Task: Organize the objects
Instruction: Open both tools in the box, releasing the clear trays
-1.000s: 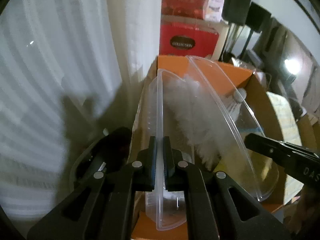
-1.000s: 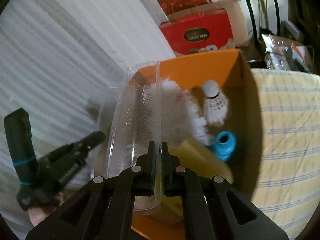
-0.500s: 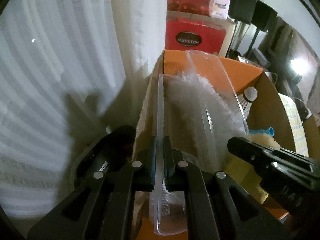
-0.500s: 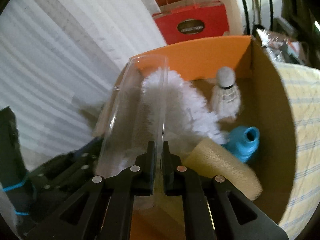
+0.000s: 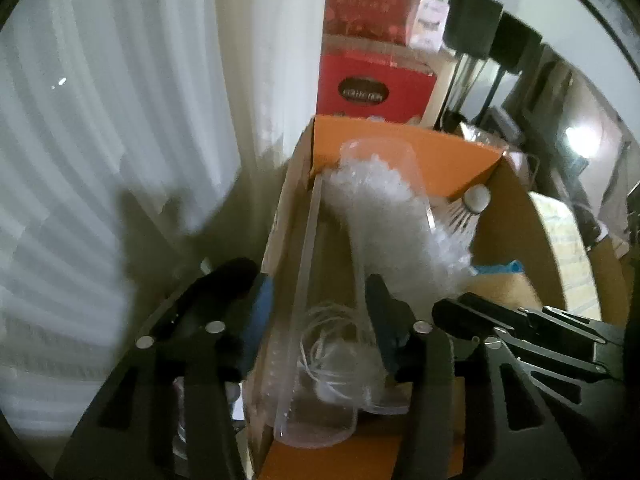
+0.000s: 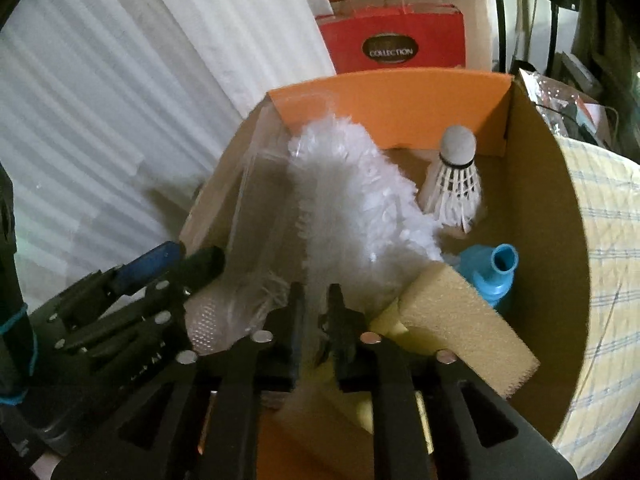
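Both jaws have just been opening. The left hand-held gripper (image 5: 316, 300) is spread around the clear tray (image 5: 320, 360), not pinching; the right hand-held gripper (image 6: 314, 312) is slightly parted, empty. The tray with duster (image 6: 360, 208) now rests along the box's (image 6: 560, 280) left wall, apparently stowed.

Dim indoor light in both views, colours muted and grainy. A bright lamp glare (image 5: 578, 140) burns at the right of the left wrist view. The white curtain (image 5: 100, 120) catches most of the light, and a dark soft-edged shadow (image 5: 160, 232) falls across its lower part. Fisheye bending curves the curtain folds, with black corners all round. The near black fingers (image 6: 296, 320) look smeared, and the feather duster (image 6: 352, 208) reads soft and a little washed out.
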{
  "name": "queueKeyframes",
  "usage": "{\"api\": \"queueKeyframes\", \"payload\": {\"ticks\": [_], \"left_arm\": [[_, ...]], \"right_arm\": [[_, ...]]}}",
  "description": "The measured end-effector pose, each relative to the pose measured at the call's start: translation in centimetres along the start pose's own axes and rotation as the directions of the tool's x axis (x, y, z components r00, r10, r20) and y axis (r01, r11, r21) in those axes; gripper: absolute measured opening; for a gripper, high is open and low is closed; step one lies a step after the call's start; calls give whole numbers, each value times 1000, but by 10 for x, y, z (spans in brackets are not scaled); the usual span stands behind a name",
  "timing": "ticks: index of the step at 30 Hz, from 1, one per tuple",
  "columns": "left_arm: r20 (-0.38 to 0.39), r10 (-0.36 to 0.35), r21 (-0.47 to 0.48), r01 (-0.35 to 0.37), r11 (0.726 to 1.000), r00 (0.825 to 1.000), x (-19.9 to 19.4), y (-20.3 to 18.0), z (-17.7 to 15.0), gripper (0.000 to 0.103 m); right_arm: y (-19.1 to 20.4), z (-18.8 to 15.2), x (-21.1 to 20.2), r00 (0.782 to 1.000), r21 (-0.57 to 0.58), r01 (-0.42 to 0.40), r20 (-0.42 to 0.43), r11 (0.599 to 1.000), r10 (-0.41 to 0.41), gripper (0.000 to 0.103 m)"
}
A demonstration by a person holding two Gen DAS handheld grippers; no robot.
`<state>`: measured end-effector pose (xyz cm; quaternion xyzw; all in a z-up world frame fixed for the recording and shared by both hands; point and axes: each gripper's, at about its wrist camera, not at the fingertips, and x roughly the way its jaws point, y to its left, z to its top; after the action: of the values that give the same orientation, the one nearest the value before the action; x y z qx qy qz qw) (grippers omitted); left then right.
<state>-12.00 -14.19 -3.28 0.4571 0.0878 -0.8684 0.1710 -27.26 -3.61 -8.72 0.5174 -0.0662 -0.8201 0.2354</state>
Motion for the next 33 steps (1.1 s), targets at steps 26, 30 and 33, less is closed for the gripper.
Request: {"api": "queueKeyframes", "payload": {"ticks": [26,30,33], "left_arm": [[89,-69,45,65,997,994,-71,-41,-33,98],[82,-84,59,79,995,993,-75,-51,-41,100],[77,-92,64,87,994,993,-79,-58,-47,100]], "right_arm": [[-39,-35,-112,978,-91,100,190,991,-81,81],[-46,-45,-124,972,-99,135,206,986,-113,83],[-53,-53,-133,969,-93,146,215,985,-123,86]]}}
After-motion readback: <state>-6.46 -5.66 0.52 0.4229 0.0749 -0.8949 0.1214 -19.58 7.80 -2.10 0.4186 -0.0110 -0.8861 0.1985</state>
